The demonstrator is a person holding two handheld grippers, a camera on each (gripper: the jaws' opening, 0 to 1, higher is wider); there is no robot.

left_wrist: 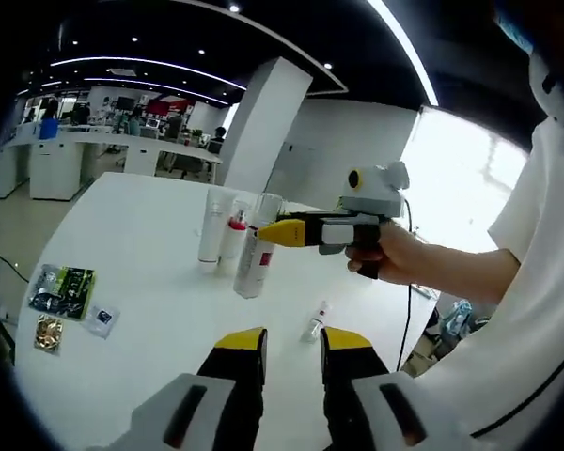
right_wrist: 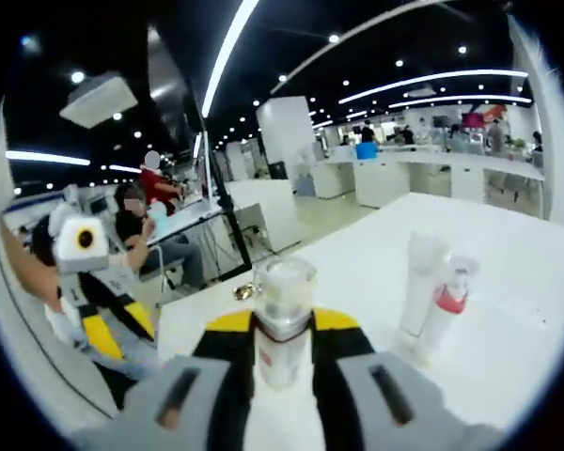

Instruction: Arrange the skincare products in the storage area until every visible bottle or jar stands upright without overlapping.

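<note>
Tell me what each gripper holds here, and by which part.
The right gripper grips the clear-capped bottle by its upper body, just below the cap. The left gripper holds nothing.

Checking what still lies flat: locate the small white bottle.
In the left gripper view, the small white bottle lies on the white table, just beyond the left gripper, nearer than the standing bottles.
</note>
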